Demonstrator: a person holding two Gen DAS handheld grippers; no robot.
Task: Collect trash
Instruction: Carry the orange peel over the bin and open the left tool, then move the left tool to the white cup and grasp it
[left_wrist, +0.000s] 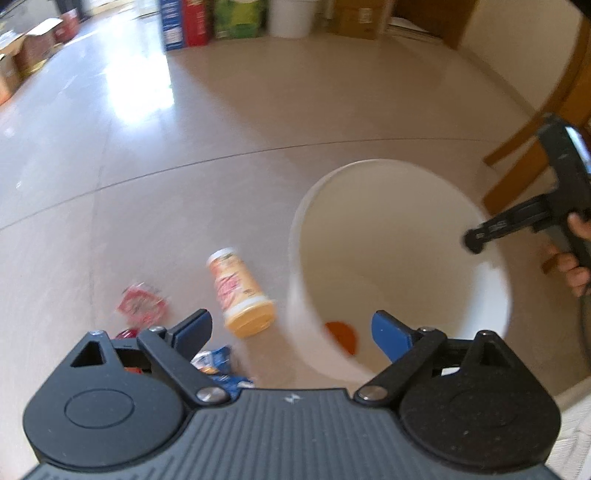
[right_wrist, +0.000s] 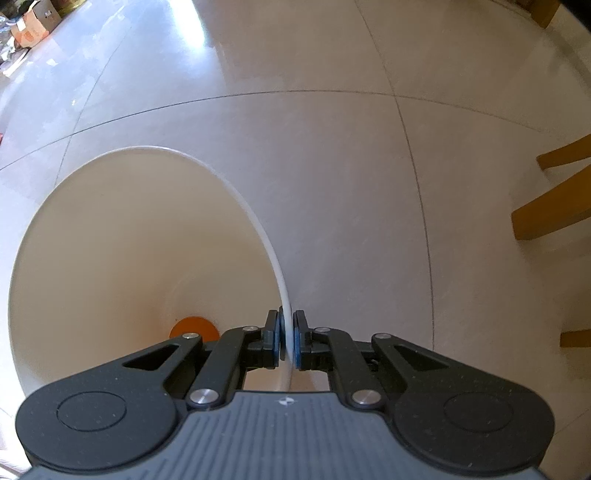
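A tall white plastic bin (left_wrist: 399, 258) stands on the pale tiled floor (left_wrist: 184, 147), with the right gripper (right_wrist: 287, 341) clamped on its thin rim, jaws closed on the plastic wall. The left gripper (left_wrist: 291, 332) hangs above the bin's near edge with its jaws spread wide and nothing between them. One flat orange round piece (left_wrist: 341, 338) lies on the bin's bottom.

Trash waits on the floor just beside the bin: a yellow cylindrical snack can (left_wrist: 240, 293) on its side, a crumpled red wrapper (left_wrist: 142, 304) a little further from the bin, and a blue-and-white wrapper (left_wrist: 221, 369) partly hidden under the left gripper.

The risks from here look plain. The can is round and lying down, so a pinch off its middle could send it rolling away across the smooth tile. The wrappers are thin and flat to the floor (hard for broad pads to get under), and may slide instead of lifting. The left view is blurred, which suggests quick travel; a hurried reach might knock the bin wall. If the right grip pulls sideways, the light bin could tip.
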